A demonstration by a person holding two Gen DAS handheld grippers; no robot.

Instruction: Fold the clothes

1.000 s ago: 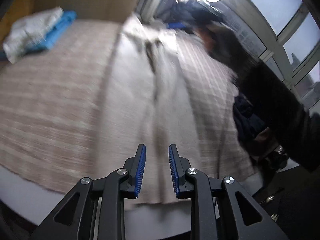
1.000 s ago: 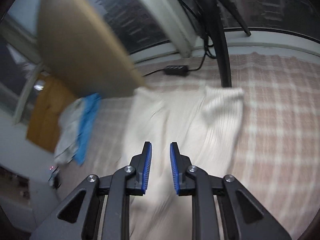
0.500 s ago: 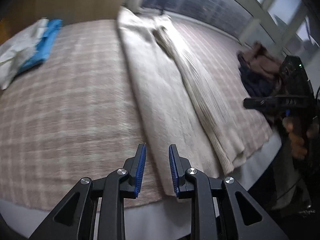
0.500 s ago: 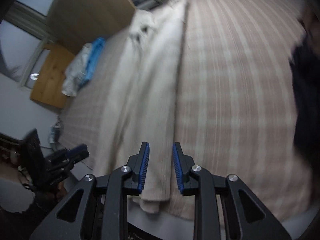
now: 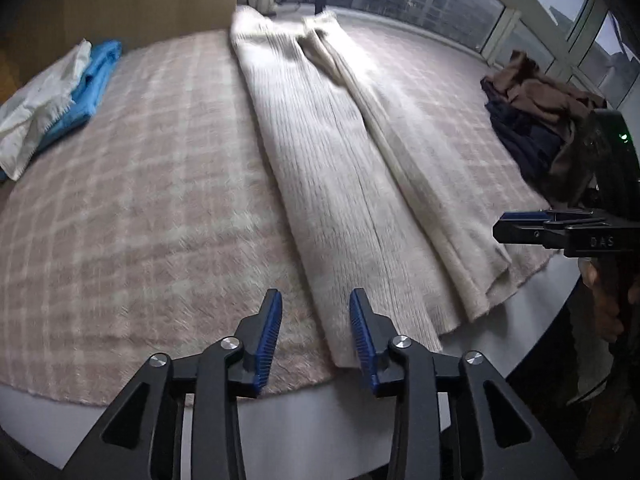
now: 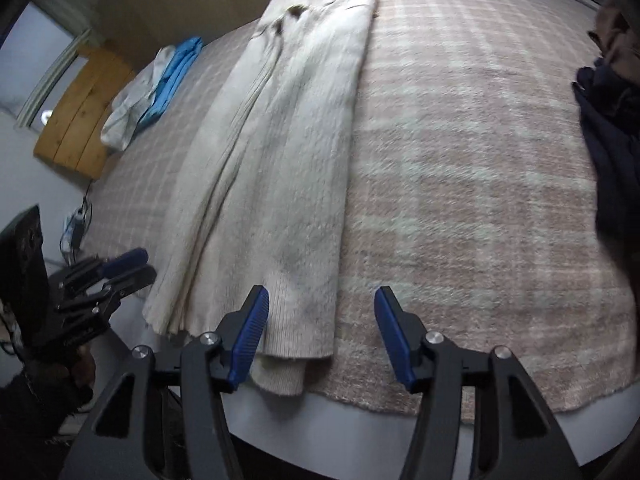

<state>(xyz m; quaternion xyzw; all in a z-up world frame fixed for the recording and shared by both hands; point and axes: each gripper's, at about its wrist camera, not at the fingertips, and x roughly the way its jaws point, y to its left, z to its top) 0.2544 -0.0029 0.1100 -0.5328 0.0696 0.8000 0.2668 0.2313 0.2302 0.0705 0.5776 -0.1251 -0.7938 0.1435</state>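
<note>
A long cream knit garment lies stretched lengthwise on a pink-and-white checked blanket, folded into a narrow strip whose near hem reaches the table edge. My left gripper hovers over the hem's left corner, its jaws opening with nothing between them. In the right wrist view the same garment runs away from me, and my right gripper hangs above the hem's right corner, jaws opening wide and empty. Each gripper appears in the other's view: the right gripper, the left gripper.
A folded white and blue pile sits at the blanket's far left. Dark navy and brown clothes are heaped at the right. The white table edge runs just below the hem. Windows and a wooden board stand behind.
Both grippers came down to the garment's near hem, the right one sweeping far across from the other end. Both jaws have widened, the right much more.
</note>
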